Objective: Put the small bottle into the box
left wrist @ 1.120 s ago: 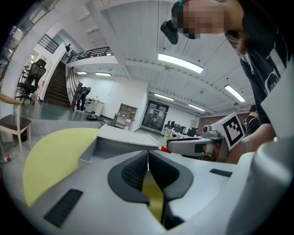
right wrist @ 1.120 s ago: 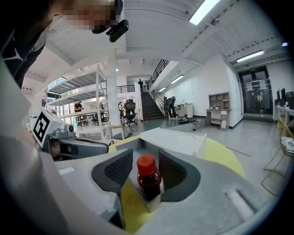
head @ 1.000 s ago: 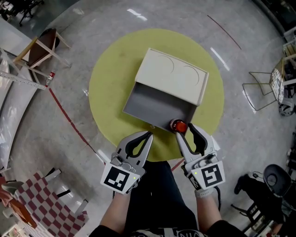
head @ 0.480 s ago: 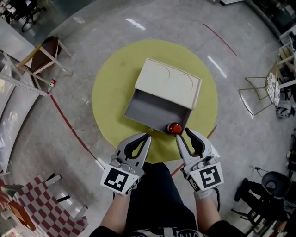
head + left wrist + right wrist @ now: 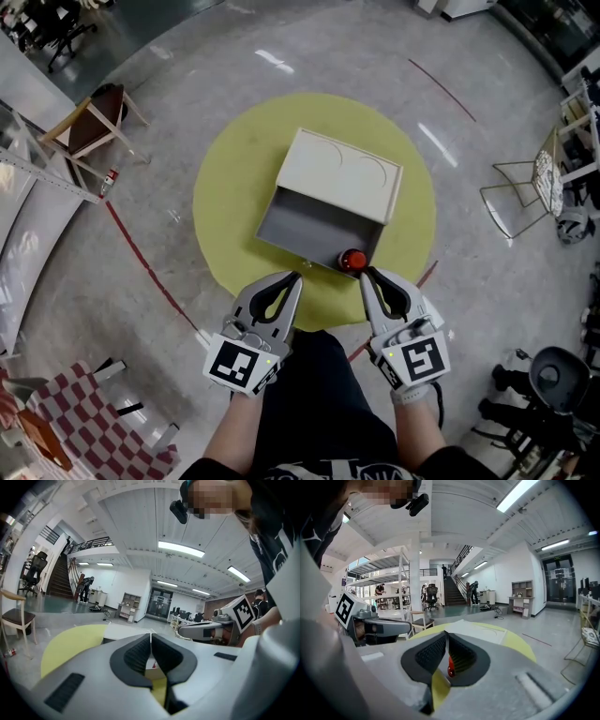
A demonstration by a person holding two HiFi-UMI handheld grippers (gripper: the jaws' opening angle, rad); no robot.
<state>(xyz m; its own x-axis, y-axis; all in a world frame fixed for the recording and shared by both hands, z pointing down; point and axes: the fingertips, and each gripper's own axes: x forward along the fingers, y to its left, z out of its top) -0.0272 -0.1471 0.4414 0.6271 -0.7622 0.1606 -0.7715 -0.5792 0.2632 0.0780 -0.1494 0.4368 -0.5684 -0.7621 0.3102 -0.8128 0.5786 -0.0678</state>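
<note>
Two points for a clean finish. Head view: the small bottle [image 5: 352, 261] stands at the near right corner of the box [image 5: 305, 223], apparently inside, just ahead of the right gripper [image 5: 368, 275]. Left gripper view: the left gripper [image 5: 150, 634] is closed and empty. Right gripper view: the jaws have just been closing and nearly meet, with nothing between them. Best to withdraw straight back, clear of the bottle.

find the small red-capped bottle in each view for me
Head view: small bottle at the box's near right corner, just beyond the right gripper.
Left gripper view: cannot make it out.
Right gripper view: low centre, a red sliver beyond the jaws, which have just been closing.
Shared landmark: the yellow mat.
</note>
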